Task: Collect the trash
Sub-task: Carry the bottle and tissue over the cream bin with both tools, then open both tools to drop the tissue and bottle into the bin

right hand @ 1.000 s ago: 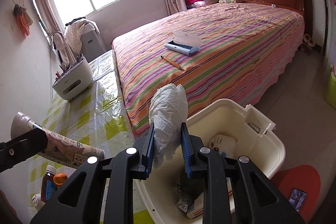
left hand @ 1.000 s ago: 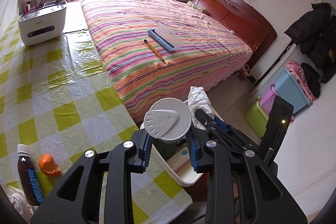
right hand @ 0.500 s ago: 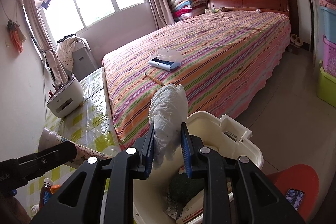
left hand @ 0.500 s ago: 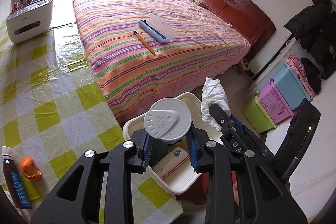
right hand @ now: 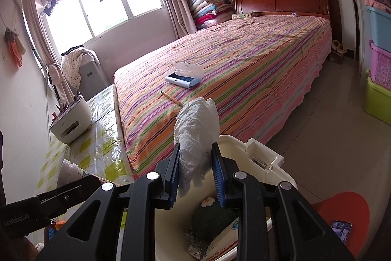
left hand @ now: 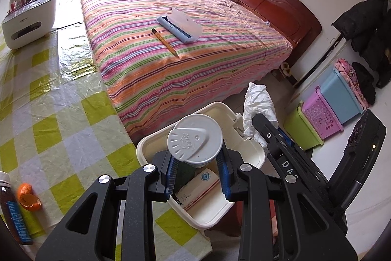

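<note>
My left gripper [left hand: 197, 171] is shut on a white lidded paper cup [left hand: 194, 139], held over the cream plastic trash bin [left hand: 156, 142]. My right gripper [right hand: 197, 176] is shut on a crumpled white tissue [right hand: 197, 132] above the same bin [right hand: 266, 159]; the tissue also shows in the left wrist view [left hand: 259, 107]. Inside the bin lie a white and red box [left hand: 196, 188] and a dark green wad [right hand: 212, 218]. An orange peel [left hand: 28, 196] and a brown bottle [left hand: 12, 209] sit on the checked tablecloth [left hand: 61, 124].
A striped bed [left hand: 176, 48] with a blue case [left hand: 179, 27] and a pencil [left hand: 165, 42] stands behind the bin. A white desk organizer [left hand: 29, 15] is at the table's far end. Coloured storage boxes [left hand: 325, 111] and a red stool [right hand: 342, 209] are on the floor.
Both grippers have moved over the bin, which now lies more fully beneath them. The cup and the tissue stay gripped.
</note>
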Demonstrator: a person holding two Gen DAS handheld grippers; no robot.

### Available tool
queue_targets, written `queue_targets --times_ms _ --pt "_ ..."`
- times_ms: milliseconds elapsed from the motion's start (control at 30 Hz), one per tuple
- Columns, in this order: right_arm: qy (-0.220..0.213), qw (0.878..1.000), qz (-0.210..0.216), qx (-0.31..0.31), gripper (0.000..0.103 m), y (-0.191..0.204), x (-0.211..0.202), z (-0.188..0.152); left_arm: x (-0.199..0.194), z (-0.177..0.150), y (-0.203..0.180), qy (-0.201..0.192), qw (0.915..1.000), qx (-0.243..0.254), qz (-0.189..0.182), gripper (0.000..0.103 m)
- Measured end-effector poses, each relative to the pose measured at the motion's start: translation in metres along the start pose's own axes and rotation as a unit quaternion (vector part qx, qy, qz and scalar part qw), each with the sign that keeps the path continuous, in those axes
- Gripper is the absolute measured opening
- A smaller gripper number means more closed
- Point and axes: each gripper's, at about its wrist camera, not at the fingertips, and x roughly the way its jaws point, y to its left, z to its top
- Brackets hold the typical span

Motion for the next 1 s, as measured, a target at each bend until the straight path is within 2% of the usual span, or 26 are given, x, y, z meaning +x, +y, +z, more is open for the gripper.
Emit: queue_targets --times_ms 200,300,533,1000 --pt "0.0 1.0 -0.005 0.009 0.026 -0.002 0.001 0.001 0.006 -0.001 -0.001 0.006 1.0 0.0 0.0 0.028" --pt "-0.004 1.0 -0.002 0.017 0.039 -0.005 0.0 0.001 0.007 -0.001 -0.001 0.008 1.0 0.001 0.001 0.028" --pt "-0.02 0.999 -0.007 0.025 0.052 -0.008 -0.005 0.002 0.012 -0.001 0.0 0.014 0.9999 0.001 0.001 0.028" --pt "-0.058 0.997 -0.007 0.049 0.054 -0.017 -0.018 0.007 0.021 -0.008 -0.008 0.025 0.9996 0.015 -0.001 0.029"
